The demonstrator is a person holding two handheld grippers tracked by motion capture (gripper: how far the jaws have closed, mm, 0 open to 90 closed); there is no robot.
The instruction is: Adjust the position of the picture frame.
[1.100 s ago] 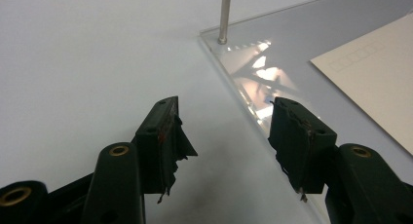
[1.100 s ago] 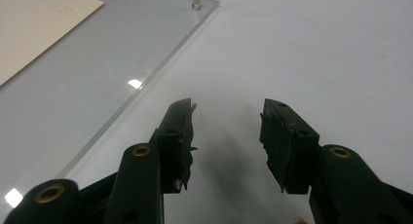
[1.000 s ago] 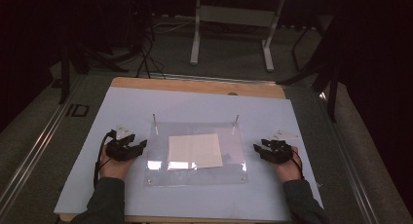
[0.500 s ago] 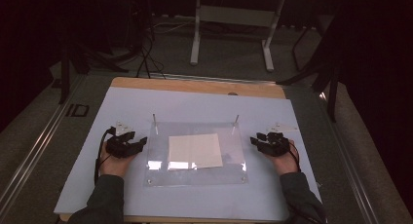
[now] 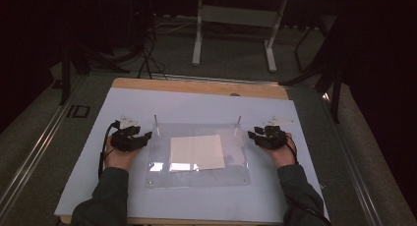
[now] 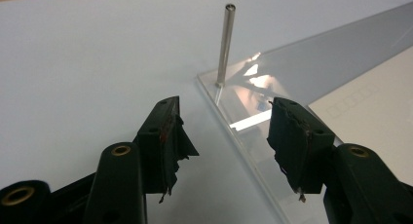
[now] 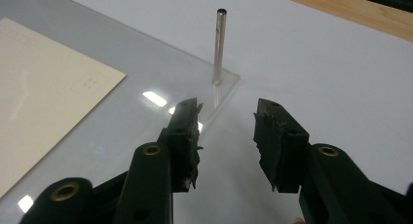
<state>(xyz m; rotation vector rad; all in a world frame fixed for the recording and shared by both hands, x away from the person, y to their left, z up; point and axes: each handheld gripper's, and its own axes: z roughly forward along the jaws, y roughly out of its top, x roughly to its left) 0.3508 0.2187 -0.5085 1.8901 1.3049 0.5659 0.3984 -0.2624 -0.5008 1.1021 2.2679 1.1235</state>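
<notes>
We are holding both grippers at the far corners of the clear acrylic plate (image 5: 196, 159), which is lying flat on the pale blue mat (image 5: 196, 108) with a cream paper sheet (image 5: 196, 151) under or on it.

The left gripper (image 6: 221, 129) is standing with its jaws spread, nothing between the pads; the plate's edge is running up between the fingertips, and the left steel post (image 6: 225, 44) is rising just beyond them. The right gripper (image 7: 226, 131) is also spread and gripping nothing, though its jaws have just been narrowing. Its left finger (image 7: 187, 124) is hanging over the plate's corner, the other over bare mat, with the right steel post (image 7: 219, 41) just ahead between them.

We are judging the risks as follows. The posts are thin: an off-centre approach would knock one sideways instead of straddling it. The pads' torn tape is looking ragged, so slip on polished metal is likely. Uneven lifting by the two hands would tilt the plate and let the sheet slide.
</notes>
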